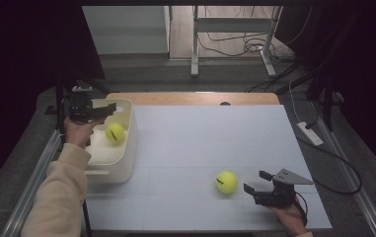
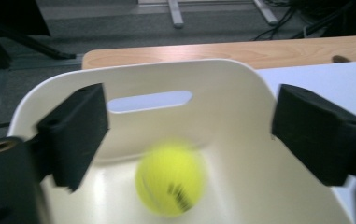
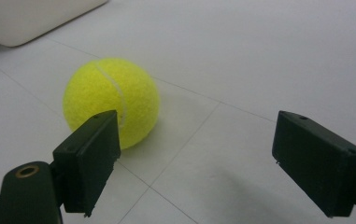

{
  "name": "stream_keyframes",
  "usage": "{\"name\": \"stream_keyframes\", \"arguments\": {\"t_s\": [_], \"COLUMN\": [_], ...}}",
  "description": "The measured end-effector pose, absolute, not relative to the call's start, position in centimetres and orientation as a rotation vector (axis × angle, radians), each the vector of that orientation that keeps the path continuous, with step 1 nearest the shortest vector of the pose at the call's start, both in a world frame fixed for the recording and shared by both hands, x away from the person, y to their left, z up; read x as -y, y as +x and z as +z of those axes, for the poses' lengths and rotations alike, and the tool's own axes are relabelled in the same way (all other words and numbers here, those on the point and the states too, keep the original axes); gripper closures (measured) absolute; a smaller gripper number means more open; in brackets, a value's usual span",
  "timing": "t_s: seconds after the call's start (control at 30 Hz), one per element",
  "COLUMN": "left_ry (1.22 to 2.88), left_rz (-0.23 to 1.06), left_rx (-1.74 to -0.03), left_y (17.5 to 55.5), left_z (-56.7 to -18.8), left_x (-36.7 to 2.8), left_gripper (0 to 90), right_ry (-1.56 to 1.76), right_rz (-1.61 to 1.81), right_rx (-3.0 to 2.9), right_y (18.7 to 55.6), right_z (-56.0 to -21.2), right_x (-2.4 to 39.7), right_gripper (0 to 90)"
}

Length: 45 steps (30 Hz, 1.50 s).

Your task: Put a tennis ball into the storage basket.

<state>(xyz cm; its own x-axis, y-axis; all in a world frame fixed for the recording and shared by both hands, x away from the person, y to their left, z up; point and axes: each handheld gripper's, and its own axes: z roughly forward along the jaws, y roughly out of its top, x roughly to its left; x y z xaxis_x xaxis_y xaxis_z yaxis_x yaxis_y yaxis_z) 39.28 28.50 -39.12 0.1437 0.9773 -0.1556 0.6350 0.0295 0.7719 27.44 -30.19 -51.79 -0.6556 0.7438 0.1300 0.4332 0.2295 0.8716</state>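
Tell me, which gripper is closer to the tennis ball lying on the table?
The right gripper. It sits just beside the tennis ball on the table, jaws open toward it. The left gripper is far off, open above the white bin, where another ball lies.

Ball in bin (image 2: 170,179), below and between my left tongs' jaws: dark printed mark, blurred, I cannot read it.
Ball on table (image 1: 226,181), just ahead of my right tongs: dark mark on its side, too small to read.
Legible text elsewhere: I find none.
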Motion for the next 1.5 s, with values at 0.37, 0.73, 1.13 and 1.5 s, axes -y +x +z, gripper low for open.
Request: {"name": "stream_keyframes", "arguments": {"t_s": [0.37, 0.73, 1.13, 1.5], "left_ry": [1.672, 1.700, 1.704, 1.717], "left_rz": [0.536, 0.477, 0.440, 0.395], "left_rx": [-1.433, -1.277, -1.168, -1.071], "left_y": [37.8, 35.6, 33.7, 32.2], "left_z": [-38.3, -38.1, -38.5, -38.5], "left_x": [-27.7, -26.2, -24.8, -23.5], "left_gripper": [1.7, 2.3, 3.2, 3.3], "right_ry": [1.095, 1.109, 1.117, 1.114], "right_rz": [1.395, 1.411, 1.425, 1.421], "right_rx": [-2.196, -2.179, -2.166, -2.153], "right_y": [27.4, 27.4, 27.7, 27.4], "right_z": [-51.8, -51.7, -51.6, -51.4], "right_x": [30.2, 30.4, 30.6, 30.8], "right_gripper": [15.2, 15.2, 15.2, 15.2]}}
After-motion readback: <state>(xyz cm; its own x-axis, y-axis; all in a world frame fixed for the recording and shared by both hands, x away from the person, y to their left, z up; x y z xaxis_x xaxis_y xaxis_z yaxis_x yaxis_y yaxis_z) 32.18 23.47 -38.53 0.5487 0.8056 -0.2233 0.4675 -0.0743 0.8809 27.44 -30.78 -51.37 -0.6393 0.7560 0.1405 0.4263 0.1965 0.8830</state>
